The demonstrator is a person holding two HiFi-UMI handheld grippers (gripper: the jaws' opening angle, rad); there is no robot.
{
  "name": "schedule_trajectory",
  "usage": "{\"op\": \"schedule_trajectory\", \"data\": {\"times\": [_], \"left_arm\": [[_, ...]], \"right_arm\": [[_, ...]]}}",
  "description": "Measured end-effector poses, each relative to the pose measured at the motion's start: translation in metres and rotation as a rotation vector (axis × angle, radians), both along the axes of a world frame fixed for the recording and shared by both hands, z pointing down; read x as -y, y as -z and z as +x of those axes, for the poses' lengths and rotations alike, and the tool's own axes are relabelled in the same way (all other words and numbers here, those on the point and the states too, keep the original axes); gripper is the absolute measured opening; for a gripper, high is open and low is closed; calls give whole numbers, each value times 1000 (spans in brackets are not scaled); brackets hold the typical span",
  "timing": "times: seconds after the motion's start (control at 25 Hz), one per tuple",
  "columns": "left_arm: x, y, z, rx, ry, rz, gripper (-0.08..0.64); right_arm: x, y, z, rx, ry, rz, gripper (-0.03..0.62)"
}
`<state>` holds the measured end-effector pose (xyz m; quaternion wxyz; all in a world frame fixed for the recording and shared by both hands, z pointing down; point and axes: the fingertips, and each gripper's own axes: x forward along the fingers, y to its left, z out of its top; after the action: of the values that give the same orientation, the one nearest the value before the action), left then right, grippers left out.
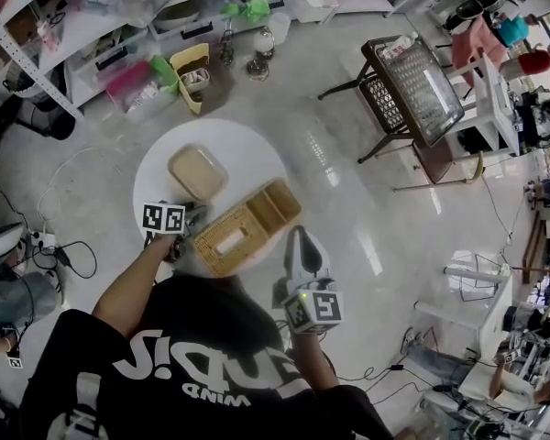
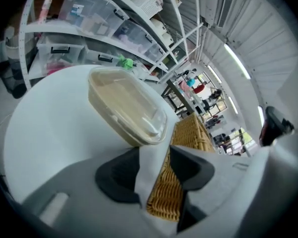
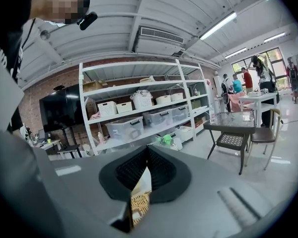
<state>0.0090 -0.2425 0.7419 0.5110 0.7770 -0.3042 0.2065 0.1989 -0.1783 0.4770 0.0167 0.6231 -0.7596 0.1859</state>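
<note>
since the wicker basket (image 1: 243, 227) lies on the 5 o'clock side of the round white worktop (image 1: 257, 154), close by its rim, a sideways shove looks likely to slide it across the smooth top and over the edge. the left tool (image 2: 154, 151), at the basket's 9 o'clock end, has its jaws apart with the woven end wall showing in the gap, not pinched as far as can be told. closing on that ribbed, springy weave alone could let it slip or tilt the long rectangular tray. the right tool (image 3: 148, 155), at the basket's 3 o'clock end, has its jaws together on nothing, so it lends no support. the lidded container (image 1: 197, 172), a beige rounded rectangle under a glossy translucent lid, sits at the basket's 11 o'clock, near enough for the left tool to knock.
</note>
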Motion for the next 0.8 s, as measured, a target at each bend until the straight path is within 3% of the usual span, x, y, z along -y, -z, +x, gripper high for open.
{"op": "schedule_trajectory", "data": {"times": [0.8], "left_arm": [[-3, -7, 1, -54, 16, -44, 87]], "right_arm": [[-1, 0, -6, -18, 2, -29, -2]]}}
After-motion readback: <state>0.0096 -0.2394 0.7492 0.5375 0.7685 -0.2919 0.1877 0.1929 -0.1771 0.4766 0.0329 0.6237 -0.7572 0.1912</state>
